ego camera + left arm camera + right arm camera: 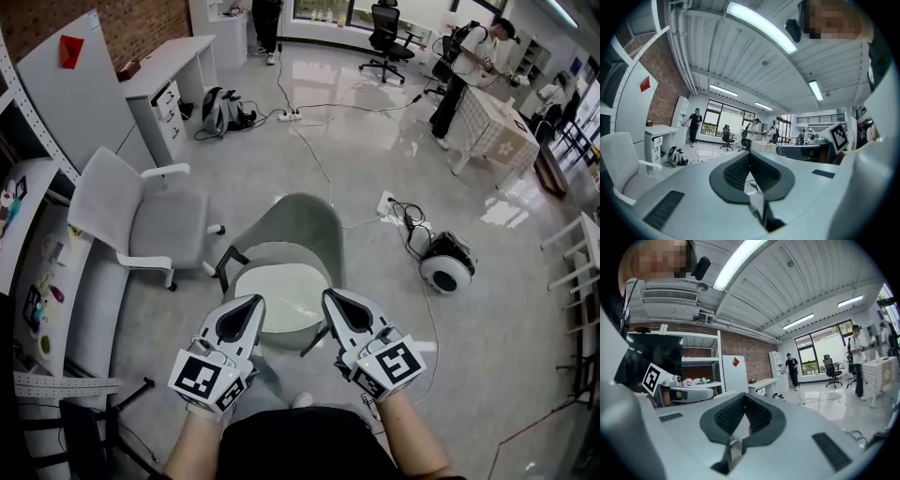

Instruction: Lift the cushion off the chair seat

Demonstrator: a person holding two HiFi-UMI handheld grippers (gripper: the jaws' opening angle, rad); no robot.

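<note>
A pale round cushion point(279, 298) lies on the seat of a green shell chair point(292, 221) just ahead of me in the head view. My left gripper point(256, 302) is over the cushion's near left edge, its jaws shut with nothing between them. My right gripper point(329, 297) is over the near right edge, also shut and holding nothing. Whether either tip touches the cushion I cannot tell. In the left gripper view the left gripper point(750, 161) points level across the room. The right gripper point(744, 403) does the same in the right gripper view. Neither of those views shows the cushion.
A grey office chair point(141, 221) stands close on the left, beside a shelf unit point(28, 246). A white desk point(174, 67) and a backpack point(221, 111) are further back. Cables and a wheeled device point(447, 268) lie on the floor to the right. A person point(466, 73) stands by a far table.
</note>
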